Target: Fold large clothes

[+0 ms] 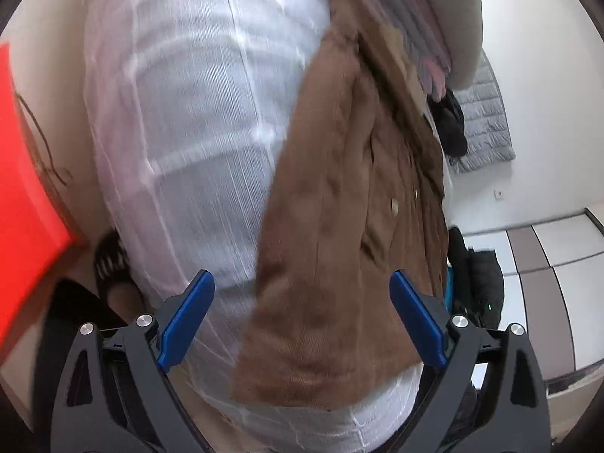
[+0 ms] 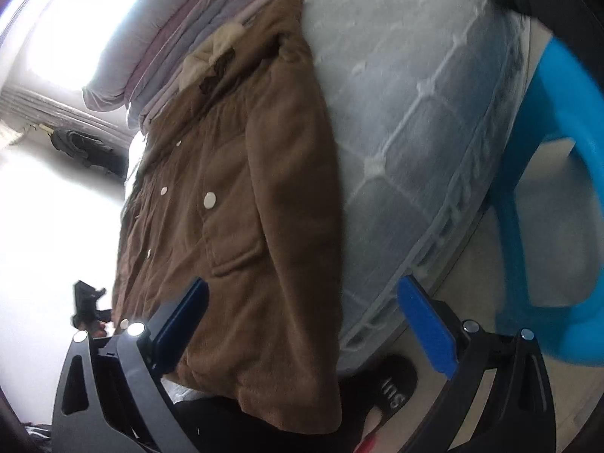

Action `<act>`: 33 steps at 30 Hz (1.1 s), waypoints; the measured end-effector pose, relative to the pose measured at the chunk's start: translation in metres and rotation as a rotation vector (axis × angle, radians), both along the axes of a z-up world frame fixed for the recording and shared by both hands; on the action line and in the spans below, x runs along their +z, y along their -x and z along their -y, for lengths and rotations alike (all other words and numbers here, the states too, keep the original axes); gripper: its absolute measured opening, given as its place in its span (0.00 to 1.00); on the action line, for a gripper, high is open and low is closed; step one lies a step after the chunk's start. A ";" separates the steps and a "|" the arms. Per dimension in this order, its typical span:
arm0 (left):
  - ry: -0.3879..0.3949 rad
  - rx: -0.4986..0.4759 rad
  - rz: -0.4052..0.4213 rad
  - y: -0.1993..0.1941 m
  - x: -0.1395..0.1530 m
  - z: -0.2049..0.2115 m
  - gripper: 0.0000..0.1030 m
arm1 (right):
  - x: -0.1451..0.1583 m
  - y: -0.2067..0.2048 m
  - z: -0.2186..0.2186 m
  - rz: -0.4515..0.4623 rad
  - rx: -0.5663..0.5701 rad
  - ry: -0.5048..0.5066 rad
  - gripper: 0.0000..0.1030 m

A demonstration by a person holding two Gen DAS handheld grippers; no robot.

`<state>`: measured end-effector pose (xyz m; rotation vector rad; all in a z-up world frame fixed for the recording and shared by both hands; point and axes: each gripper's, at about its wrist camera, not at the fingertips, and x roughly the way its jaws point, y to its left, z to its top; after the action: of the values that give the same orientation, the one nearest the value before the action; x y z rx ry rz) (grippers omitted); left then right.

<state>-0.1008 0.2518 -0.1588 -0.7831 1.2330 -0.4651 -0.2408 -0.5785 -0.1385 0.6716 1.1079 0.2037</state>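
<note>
On the quilted mattress (image 1: 196,120), a brown jacket (image 1: 339,226) lies flat with its collar toward a stack of folded clothes (image 2: 181,34) at the far end; pale snap buttons show down its front. The left gripper (image 1: 302,317) hovers over the jacket's near hem with its blue pads spread wide, nothing between them. The right gripper (image 2: 302,324) likewise stands wide open above the lower hem, gripping nothing. Both views are smeared by motion, so the mattress stitching and the fabric weave blur. In the right wrist view a window washes out the left side, and a dark object there cannot be made out. A blue plastic stool (image 2: 558,196) is cut off at the right edge. A foot in a black slipper (image 2: 385,389) shows partly below the mattress edge.
</note>
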 end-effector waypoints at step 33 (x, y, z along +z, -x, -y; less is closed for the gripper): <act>0.045 -0.105 -0.068 0.026 -0.006 0.024 0.41 | -0.022 0.025 -0.019 0.033 0.114 -0.400 0.65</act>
<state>-0.1263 0.2274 -0.1647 -0.7800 1.3358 -0.5573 -0.2655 -0.5599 -0.1603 0.9567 1.0846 0.5423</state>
